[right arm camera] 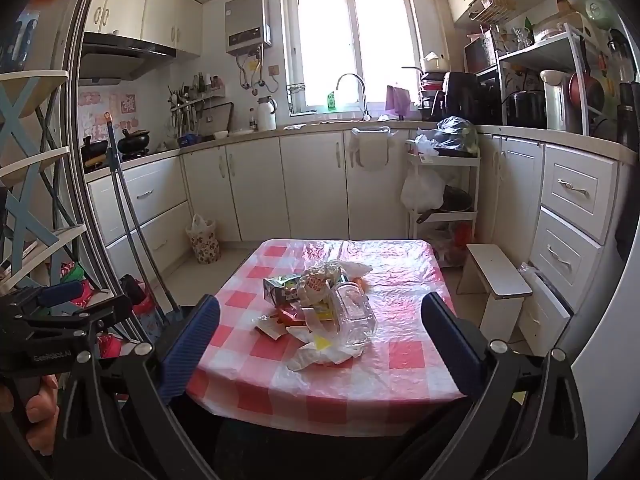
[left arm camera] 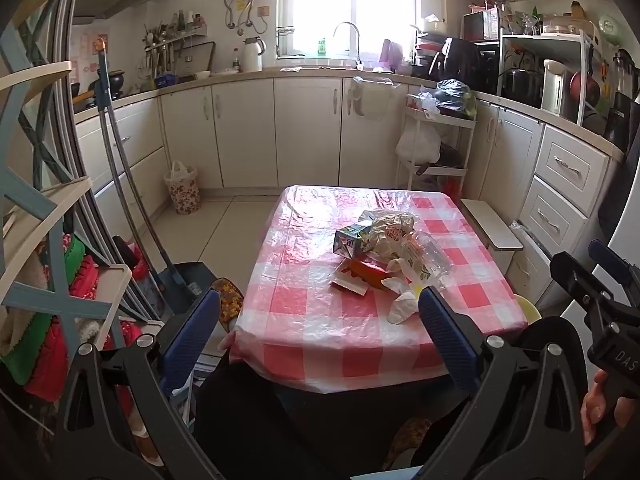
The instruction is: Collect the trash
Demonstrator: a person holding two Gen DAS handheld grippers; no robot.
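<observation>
A heap of trash [left arm camera: 384, 256] lies in the middle of a small table with a red-and-white checked cloth [left arm camera: 320, 340]. It holds a green carton [left arm camera: 352, 240], a crumpled wrapper [left arm camera: 390, 230], a clear plastic bottle [left arm camera: 432, 258], an orange pack [left arm camera: 370, 274] and white tissue [left arm camera: 402, 306]. The heap also shows in the right wrist view [right arm camera: 320, 304]. My left gripper [left arm camera: 318, 300] is open and empty, held above the table's near edge. My right gripper [right arm camera: 320, 308] is open and empty, short of the heap. The right gripper's body shows at the left view's right edge [left arm camera: 600, 300].
A flowered bin with a white bag liner [left arm camera: 182, 192] stands on the floor by the cabinets at the left. A broom and dustpan [left arm camera: 176, 280] lean left of the table. A white stool [left arm camera: 490, 228] and a trolley [left arm camera: 436, 148] stand to the right. A shelf rack [left arm camera: 40, 240] fills the far left.
</observation>
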